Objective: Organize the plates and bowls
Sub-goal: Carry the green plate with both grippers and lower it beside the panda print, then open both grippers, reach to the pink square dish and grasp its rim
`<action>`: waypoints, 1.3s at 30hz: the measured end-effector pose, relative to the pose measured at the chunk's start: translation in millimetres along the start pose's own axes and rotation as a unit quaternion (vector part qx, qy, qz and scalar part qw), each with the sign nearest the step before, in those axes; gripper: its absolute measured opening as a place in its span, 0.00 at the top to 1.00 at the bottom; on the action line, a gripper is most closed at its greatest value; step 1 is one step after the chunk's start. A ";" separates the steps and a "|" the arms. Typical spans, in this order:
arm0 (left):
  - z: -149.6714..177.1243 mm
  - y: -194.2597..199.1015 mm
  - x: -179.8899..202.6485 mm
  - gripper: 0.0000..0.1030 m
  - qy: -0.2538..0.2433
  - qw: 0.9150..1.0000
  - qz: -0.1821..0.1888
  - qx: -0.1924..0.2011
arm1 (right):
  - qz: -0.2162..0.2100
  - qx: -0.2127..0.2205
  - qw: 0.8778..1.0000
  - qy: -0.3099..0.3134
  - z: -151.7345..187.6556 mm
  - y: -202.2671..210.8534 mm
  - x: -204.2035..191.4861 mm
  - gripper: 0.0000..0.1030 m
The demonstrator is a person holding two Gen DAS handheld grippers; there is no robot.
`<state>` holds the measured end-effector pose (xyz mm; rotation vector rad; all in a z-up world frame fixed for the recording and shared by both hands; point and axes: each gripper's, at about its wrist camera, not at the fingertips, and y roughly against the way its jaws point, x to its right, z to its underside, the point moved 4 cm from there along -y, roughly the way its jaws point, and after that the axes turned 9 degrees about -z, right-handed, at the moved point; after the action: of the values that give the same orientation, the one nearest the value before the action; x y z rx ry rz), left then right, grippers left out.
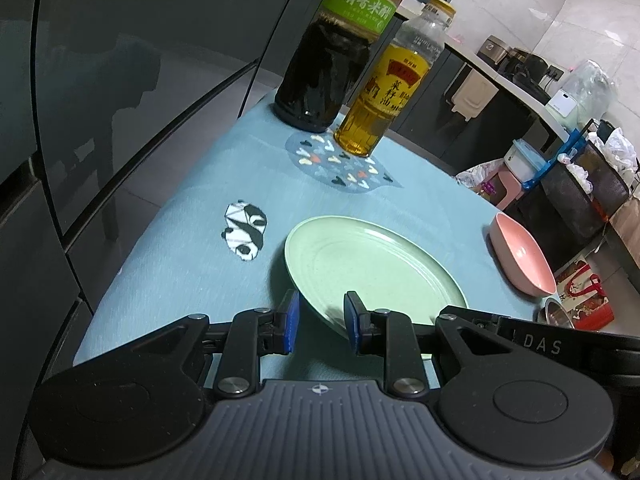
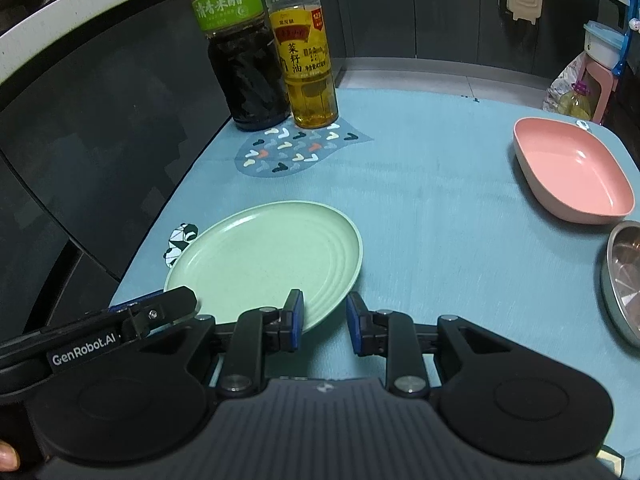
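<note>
A light green plate (image 1: 368, 264) lies on the blue tablecloth (image 1: 180, 264); it also shows in the right wrist view (image 2: 264, 260). My left gripper (image 1: 322, 322) is open, its jaws on either side of the plate's near rim. My right gripper (image 2: 323, 320) is open at the plate's near right rim, one jaw over the plate, one beside it. A pink oval bowl (image 1: 520, 256) sits at the right; it also shows in the right wrist view (image 2: 572, 172). A steel bowl (image 2: 624, 280) sits at the right edge, also glimpsed from the left wrist (image 1: 556, 314). The left gripper's body (image 2: 120, 320) reaches the plate's left rim.
A dark vinegar bottle (image 2: 240, 52) and a yellow oil bottle (image 2: 306, 56) stand at the table's far left on a patterned patch (image 2: 296, 148). Dark cabinets (image 1: 120, 80) run along the left. Stools, bags and bins (image 1: 580, 176) crowd the floor to the right.
</note>
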<state>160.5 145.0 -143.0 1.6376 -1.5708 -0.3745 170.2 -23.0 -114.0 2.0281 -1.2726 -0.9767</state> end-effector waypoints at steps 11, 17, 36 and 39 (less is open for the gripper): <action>8.0 -5.0 -4.8 0.79 0.013 1.000 0.002 -0.020 | 0.004 -0.015 1.000 -0.002 6.9 -7.6 3.3 0.77; 10.3 -4.8 -3.9 0.78 0.012 1.000 0.005 -0.027 | 0.004 -0.015 1.000 -0.011 8.5 -6.4 6.7 0.77; 4.5 39.9 44.5 0.74 -0.032 0.999 -0.006 0.031 | -0.003 0.036 0.999 -0.031 9.0 41.8 49.5 0.76; 6.9 43.6 65.2 0.73 -0.051 0.998 0.000 0.032 | -0.001 0.048 0.998 -0.040 10.7 53.8 64.9 0.76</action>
<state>137.3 86.8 -95.4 1.6907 -1.6731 -0.4179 152.6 -104.6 -98.2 2.0815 -1.3841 -1.0240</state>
